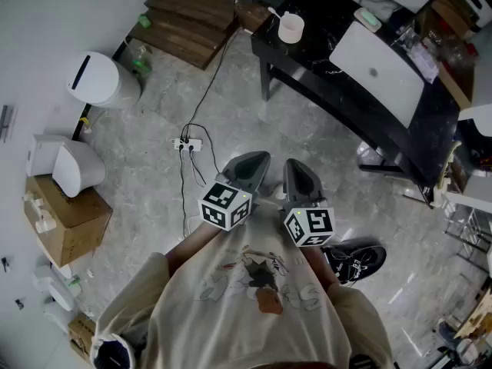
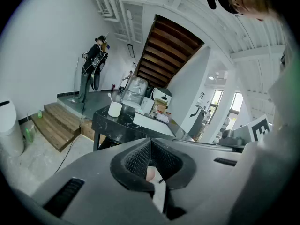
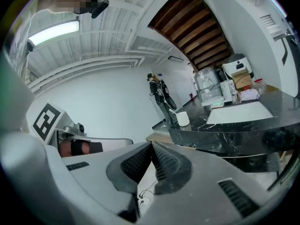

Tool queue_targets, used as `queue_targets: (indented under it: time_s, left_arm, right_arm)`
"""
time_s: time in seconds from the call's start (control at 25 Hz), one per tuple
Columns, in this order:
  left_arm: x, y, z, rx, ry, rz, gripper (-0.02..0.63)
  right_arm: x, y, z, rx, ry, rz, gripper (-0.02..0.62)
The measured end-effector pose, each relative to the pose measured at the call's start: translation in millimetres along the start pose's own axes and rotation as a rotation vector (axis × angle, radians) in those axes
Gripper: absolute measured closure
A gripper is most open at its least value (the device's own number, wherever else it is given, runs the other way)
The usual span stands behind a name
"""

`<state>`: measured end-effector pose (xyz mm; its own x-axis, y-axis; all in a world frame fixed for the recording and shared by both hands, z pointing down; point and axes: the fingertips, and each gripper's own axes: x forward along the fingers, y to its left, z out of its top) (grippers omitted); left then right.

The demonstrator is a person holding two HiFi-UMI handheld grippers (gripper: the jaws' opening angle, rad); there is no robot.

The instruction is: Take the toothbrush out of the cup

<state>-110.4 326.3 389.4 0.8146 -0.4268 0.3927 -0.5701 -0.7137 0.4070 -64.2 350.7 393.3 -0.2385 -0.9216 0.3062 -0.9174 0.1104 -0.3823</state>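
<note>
Left gripper (image 1: 256,160), right gripper (image 1: 295,166), fingers (image 2: 138,159) together, toothbrush (image 1: 274,11) in cup (image 1: 290,29) well apart.

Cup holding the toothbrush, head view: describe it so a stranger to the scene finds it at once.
Find the long black white-veined table at upper right. At its left end, apart from the flat white rectangular slab, stands a small round white cup. Only it has a white toothbrush sticking out.
</note>
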Motion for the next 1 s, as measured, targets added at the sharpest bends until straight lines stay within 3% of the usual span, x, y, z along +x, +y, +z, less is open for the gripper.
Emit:
queue_targets:
  time_s: [0.56,1.0]
  left_arm:
    - [-14.2,45.9,12.6,-0.019,-0.030,-0.014,0.592]
    - [-35.1,113.8,20.1,-0.004,-0.011,-0.028,0.592]
  right_arm:
    - [34.1,24.3,3.3,0.004,-0.037,-0.018,0.577]
    - [89.5,68.2,-8.2,-0.019,-0.013,-0.064,0.577]
